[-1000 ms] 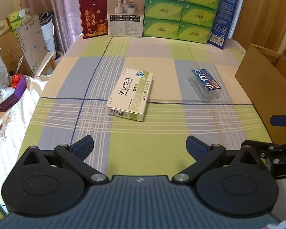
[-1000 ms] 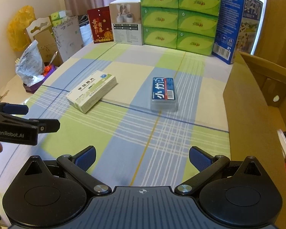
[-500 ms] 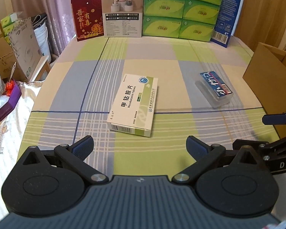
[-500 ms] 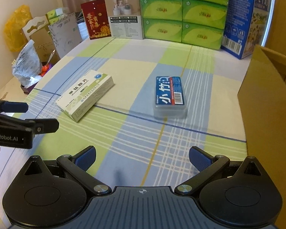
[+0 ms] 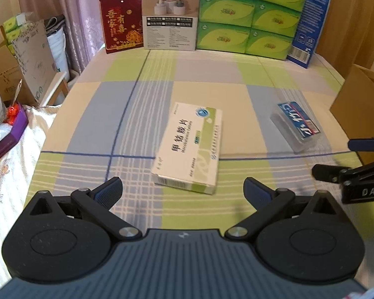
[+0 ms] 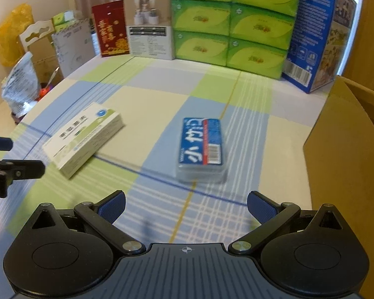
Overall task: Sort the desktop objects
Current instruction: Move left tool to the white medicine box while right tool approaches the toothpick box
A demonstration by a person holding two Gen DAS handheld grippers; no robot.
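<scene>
A white and green medicine box (image 5: 190,147) lies flat on the checked tablecloth, just ahead of my left gripper (image 5: 183,190), which is open with nothing between its fingers. In the right wrist view the medicine box (image 6: 83,138) sits to the left. A clear plastic case with a blue label (image 6: 202,147) lies straight ahead of my right gripper (image 6: 185,205), also open and holding nothing. In the left wrist view the blue-labelled case (image 5: 296,125) is at the right, with the right gripper's fingers (image 5: 361,144) beside it.
A brown cardboard box (image 6: 346,164) stands open at the table's right edge. Along the back stand green tissue packs (image 5: 249,15), a blue carton (image 5: 311,20), a white product box (image 5: 169,17) and a red card (image 5: 121,22). Bags and boxes (image 5: 17,79) crowd the left side.
Both grippers have moved forward over the table; the medicine box and the blue-labelled case now sit nearer to the fingers. Both stay open.
</scene>
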